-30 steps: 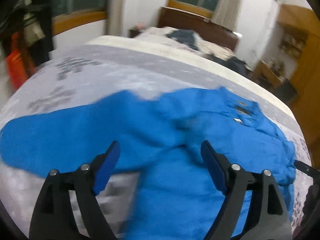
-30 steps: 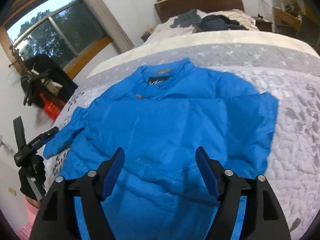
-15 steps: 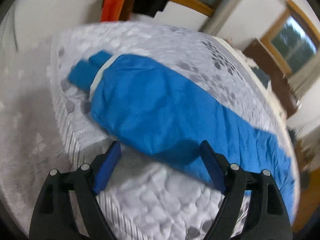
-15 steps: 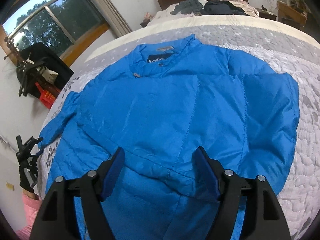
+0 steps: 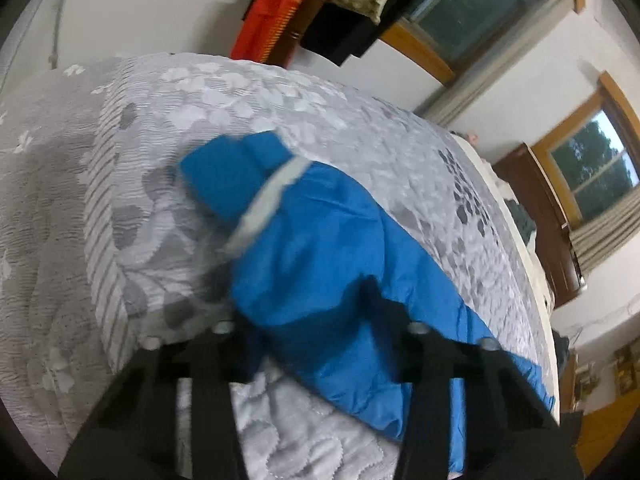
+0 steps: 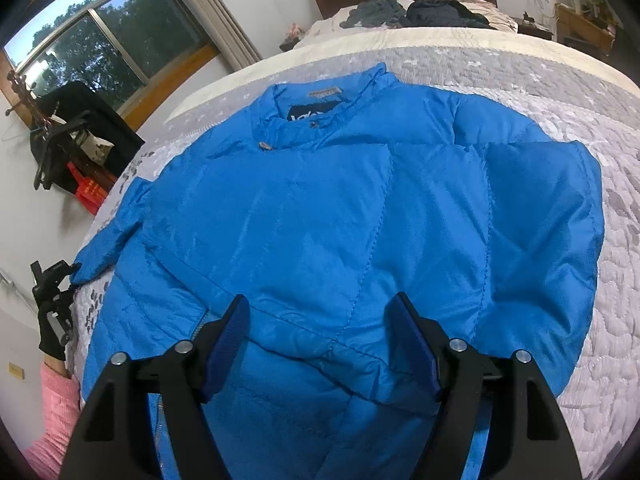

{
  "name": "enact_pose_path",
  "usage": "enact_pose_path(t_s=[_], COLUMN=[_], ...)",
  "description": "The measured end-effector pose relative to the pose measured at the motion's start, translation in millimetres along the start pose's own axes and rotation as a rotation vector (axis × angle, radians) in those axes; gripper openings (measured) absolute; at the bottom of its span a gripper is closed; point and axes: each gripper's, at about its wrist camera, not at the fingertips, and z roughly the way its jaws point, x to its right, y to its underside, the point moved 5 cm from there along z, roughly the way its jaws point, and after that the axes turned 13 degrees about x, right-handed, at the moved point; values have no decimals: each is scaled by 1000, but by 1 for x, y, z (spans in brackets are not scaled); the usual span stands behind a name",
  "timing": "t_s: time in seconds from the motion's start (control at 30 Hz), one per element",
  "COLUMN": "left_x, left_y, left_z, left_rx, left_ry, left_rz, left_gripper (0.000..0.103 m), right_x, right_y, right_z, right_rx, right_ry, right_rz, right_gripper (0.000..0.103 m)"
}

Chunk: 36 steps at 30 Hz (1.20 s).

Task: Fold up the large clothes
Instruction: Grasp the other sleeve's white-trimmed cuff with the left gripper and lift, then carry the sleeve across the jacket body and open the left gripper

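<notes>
A bright blue padded jacket (image 6: pixel 340 208) lies spread front-up on the grey patterned quilt (image 6: pixel 600 128), collar toward the far side. My right gripper (image 6: pixel 320 344) hovers open over its lower front, with nothing between the jaws. The jacket's left sleeve (image 5: pixel 312 248) reaches the bed corner; its cuff (image 5: pixel 228 176) has a white band. My left gripper (image 5: pixel 310 324) is low at that sleeve, jaws apart on either side of it, the picture blurred. In the right wrist view the left gripper (image 6: pixel 52 284) sits at the sleeve's end, held by a black-gloved hand (image 6: pixel 52 332).
The bed's corner and side edge (image 5: pixel 100 240) drop away beside the cuff. A rack with dark clothes and a red item (image 5: pixel 276 20) stands by the wall and window. A second bed with dark clothes (image 6: pixel 420 10) lies beyond.
My left gripper has swung from the jacket body out to the sleeve end and come down close, jaws now straddling it and somewhat narrower. The right gripper has moved nearer the jacket.
</notes>
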Motion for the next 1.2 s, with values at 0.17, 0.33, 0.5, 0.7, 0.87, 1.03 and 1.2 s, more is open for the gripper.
enact_pose_path(t_s=[0.17,0.33,0.5,0.7,0.87,1.03,1.2], left_x=[3,28,72,136,195,258,301], left_y=[-3,-10,-11,15,55,105,158], left_z=[-11,-41,-80,-108,-129,-152,-173], left_rx=[27,109,185,184,137,79,24], left_ry=[40,95,197,327,461,601,704], left_rz=[-6,58,147,243,321,413,492], left_gripper=[11,9,8,8,8,8,8], right_x=[0,1,1,3,6,10,12], right_y=[1,1,0,-3,-6,-7,-10], right_z=[2,2,0,-6,-12,-13,-17], right_rx=[-3,-5,-8,-3,9,9,20], right_ry=[2,-2,2,12,29,39,60], right_rz=[-7,-1,4,13,19,29,21], right_gripper=[74,74,74,74,74,74,74])
